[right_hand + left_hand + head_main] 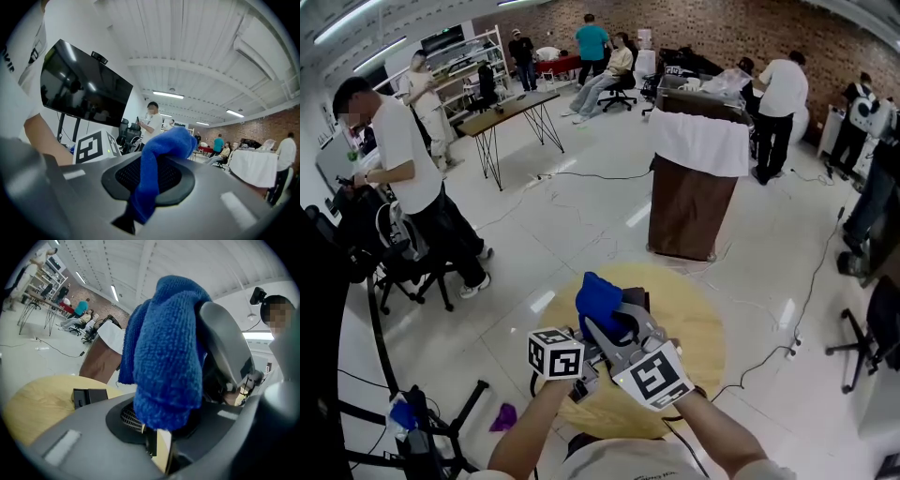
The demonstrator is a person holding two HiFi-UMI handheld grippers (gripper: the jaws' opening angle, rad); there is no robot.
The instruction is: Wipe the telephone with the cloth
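Over the round wooden table (698,328) I hold a grey telephone handset (628,342) up between both grippers. My left gripper (589,361) is shut on the handset, whose grilled end (129,416) fills the bottom of the left gripper view. The blue cloth (598,302) is pinched in my right gripper (614,328), which is shut on it. In the right gripper view the cloth (157,164) lies across the handset's dark grille (150,180). In the left gripper view the cloth (168,357) hangs bunched over that end. The left jaws are mostly hidden under the handset.
A small black box (89,397) lies on the table. A brown cabinet draped in white (694,187) stands beyond it. Cables run over the white floor, a tripod (431,431) stands at the lower left, and several people stand or sit around the room.
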